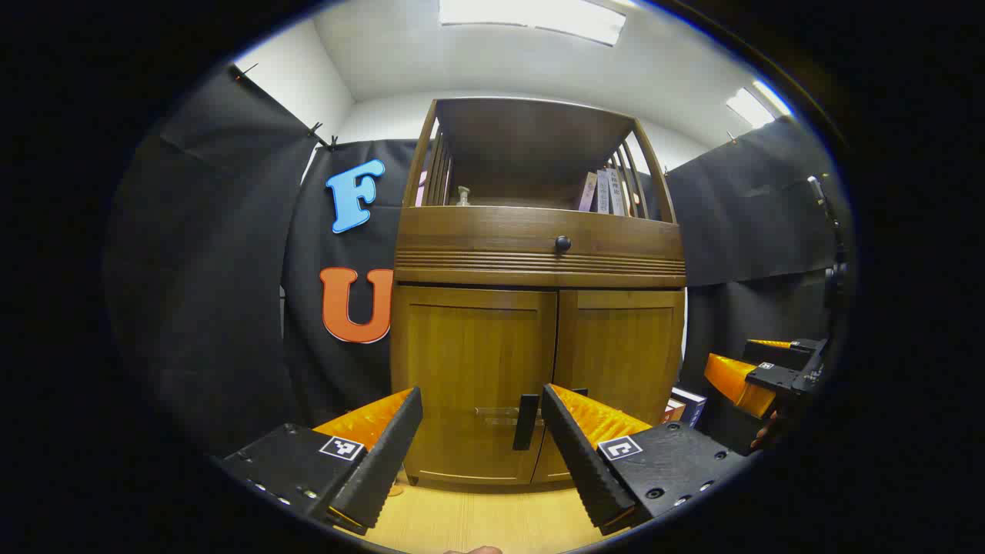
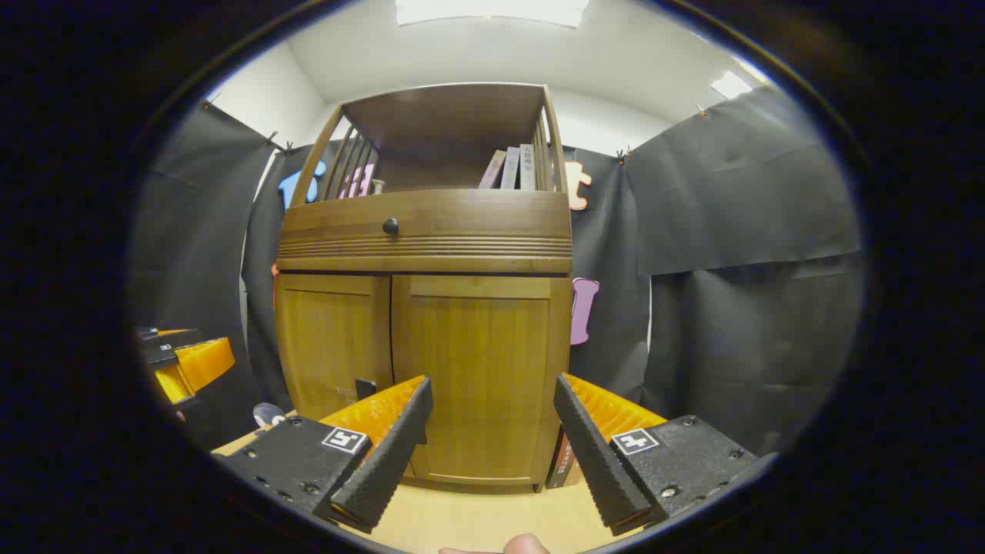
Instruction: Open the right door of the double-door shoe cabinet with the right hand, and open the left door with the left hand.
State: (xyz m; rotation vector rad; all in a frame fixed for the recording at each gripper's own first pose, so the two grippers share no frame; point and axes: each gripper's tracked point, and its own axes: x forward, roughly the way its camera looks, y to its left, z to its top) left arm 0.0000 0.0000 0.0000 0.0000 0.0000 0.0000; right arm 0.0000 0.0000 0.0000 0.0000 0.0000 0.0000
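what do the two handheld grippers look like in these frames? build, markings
Both match: left gripper and right gripper each have two wedge-shaped fingers with ribbed inner faces on black bolted blocks. Each block carries a small square black-and-white marker. No cables or sleeves visible.

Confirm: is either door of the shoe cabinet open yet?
No: left door and right door sit flush and closed in the left gripper view.

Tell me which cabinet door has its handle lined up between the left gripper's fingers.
The left door: its dark vertical handle sits in the gap of the open left gripper. The right door lies off to the side, its handle hidden behind a finger.
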